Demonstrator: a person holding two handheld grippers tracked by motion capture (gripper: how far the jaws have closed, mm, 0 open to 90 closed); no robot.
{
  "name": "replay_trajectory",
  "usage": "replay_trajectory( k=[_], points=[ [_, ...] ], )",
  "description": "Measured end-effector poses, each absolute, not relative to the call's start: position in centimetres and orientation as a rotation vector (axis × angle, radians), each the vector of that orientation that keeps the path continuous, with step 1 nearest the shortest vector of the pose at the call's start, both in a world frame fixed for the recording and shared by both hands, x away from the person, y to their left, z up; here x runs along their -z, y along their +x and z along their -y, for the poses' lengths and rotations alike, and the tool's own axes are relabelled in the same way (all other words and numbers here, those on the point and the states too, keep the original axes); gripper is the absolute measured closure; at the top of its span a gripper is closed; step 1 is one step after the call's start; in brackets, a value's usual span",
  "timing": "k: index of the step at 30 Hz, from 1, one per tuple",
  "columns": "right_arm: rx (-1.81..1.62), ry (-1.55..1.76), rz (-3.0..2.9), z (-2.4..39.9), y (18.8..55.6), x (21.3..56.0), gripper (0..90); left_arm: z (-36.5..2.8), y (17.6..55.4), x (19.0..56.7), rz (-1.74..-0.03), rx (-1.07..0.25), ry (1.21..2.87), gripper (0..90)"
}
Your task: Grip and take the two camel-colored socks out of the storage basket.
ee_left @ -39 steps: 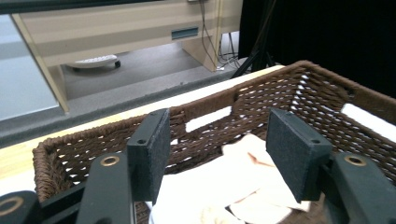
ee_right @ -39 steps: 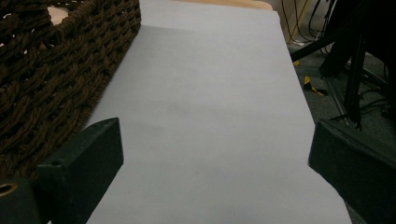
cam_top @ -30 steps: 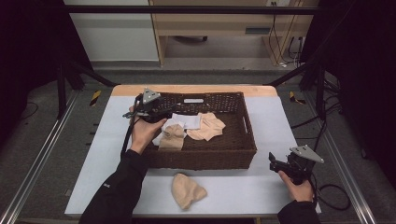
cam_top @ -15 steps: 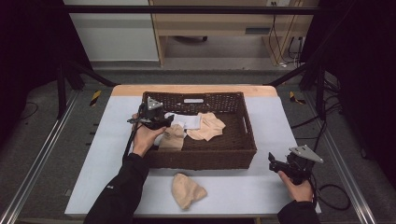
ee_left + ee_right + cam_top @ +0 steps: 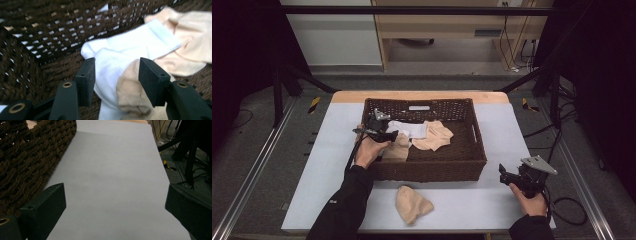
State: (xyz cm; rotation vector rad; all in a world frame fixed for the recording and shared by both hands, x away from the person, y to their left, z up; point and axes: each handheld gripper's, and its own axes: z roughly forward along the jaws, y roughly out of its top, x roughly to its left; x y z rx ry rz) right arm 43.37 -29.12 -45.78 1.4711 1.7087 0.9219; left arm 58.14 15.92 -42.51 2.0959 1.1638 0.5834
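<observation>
In the wicker basket, the left gripper has been closing, jaws apart around 2 socks: soft, light, best pinched mid-fold.

Overhead cam looks forward and down at the table; both gripper cams sit close, sharing the wicker basket with it.

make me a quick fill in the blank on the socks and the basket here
1. The left gripper reaches into the brown woven ____.
2. Between its open jaws lie a beige sock and a ____ sock.
3. One more beige sock lies outside the basket, on the ____.
4. The right gripper holds ____.

Missing words: basket; white; table; nothing
</observation>
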Motion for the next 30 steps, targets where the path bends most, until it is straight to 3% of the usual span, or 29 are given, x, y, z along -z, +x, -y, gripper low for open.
replay_trajectory(
  k=[13,24,30],
  points=[
    [-0.923,1.473,-1.713,29.0,43.4,45.8,3.6,-15.5,58.5,43.6,-1.193,-0.485,2.211,54.7],
    [-0.922,1.472,-1.711,29.0,43.4,45.8,3.7,-15.5,58.3,43.3,-1.231,-0.416,2.245,85.9],
    [-0.921,1.469,-1.711,29.1,43.4,45.8,3.7,-15.5,58.1,43.0,-1.233,-0.419,2.219,88.2]
  ],
)
